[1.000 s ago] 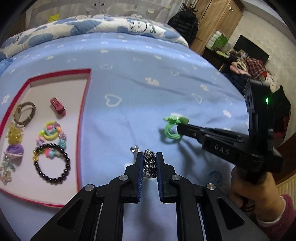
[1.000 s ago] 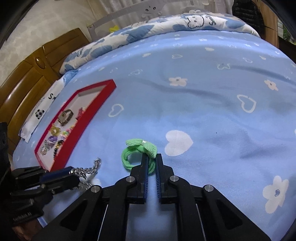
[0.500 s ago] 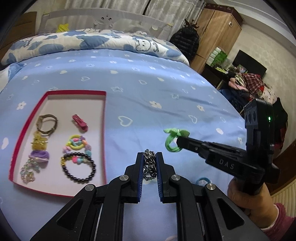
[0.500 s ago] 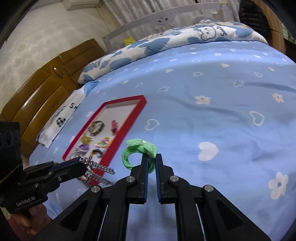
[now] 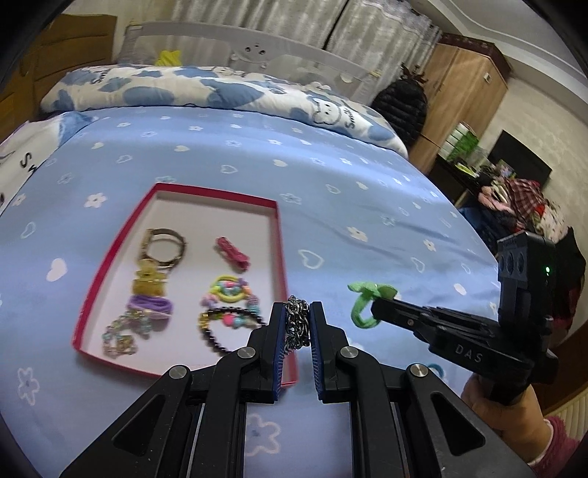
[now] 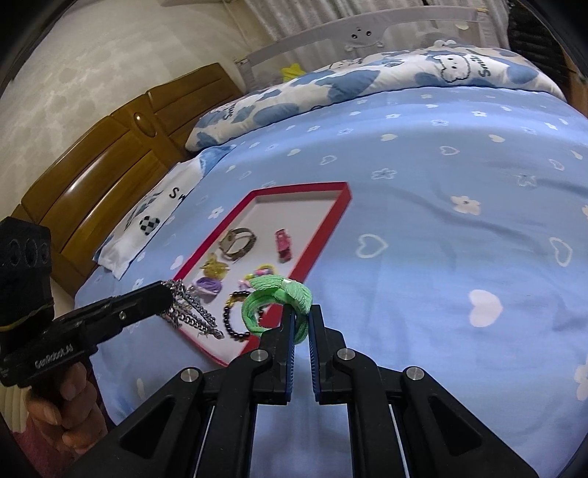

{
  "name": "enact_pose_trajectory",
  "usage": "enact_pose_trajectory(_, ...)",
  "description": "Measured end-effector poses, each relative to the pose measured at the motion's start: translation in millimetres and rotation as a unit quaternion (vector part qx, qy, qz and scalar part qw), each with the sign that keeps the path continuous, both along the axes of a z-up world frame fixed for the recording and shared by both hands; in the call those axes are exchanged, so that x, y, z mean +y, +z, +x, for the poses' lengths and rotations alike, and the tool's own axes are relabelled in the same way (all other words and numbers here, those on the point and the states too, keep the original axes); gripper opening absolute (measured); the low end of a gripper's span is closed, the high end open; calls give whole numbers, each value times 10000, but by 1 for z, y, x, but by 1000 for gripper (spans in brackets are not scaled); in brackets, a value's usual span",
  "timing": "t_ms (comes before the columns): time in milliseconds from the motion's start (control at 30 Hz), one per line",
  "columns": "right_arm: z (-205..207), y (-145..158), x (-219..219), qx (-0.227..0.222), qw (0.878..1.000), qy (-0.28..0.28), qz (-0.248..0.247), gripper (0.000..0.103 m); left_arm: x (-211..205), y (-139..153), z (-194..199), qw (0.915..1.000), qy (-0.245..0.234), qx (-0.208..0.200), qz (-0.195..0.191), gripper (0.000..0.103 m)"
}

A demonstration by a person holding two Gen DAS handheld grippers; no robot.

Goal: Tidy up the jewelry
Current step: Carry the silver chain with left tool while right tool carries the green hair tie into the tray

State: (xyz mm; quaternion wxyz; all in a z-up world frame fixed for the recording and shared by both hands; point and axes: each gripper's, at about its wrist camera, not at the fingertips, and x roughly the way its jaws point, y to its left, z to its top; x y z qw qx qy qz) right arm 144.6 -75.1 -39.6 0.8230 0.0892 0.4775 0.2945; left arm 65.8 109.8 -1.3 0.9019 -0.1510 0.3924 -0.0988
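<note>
Silver chain [image 5: 297, 325] is pinched between the left gripper [image 5: 297, 323] fingers, raised above the near right corner of the red tray [image 5: 280, 235]. Green hair tie [image 6: 277, 303] is clamped in the right gripper [image 6: 300, 323], raised beside that tray. Bracelets and clips lie inside, on the blue bedsheet [image 5: 220, 147].

Bed cover [image 5: 228, 158]: light blue, white hearts and flowers.
Quilt [image 5: 191, 92]: far, blue-and-white.
Headboard [image 6: 110, 154]: left, brown wood.
Wardrobe [image 5: 463, 92]: far right, wooden.
Curtains [image 5: 294, 25]: far, pale.
</note>
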Motion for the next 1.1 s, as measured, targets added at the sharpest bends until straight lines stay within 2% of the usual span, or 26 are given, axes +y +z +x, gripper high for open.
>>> enact_pose_trajectory(567,-1,-13,60,157,9982,564,-100,7,52,-10,-3,9987,472,131,-142,11)
enact_pose_trajectory(1100,8,-48,112,367,9921,1000,-664,7,91,-51,19,9938,930,555,-235,11)
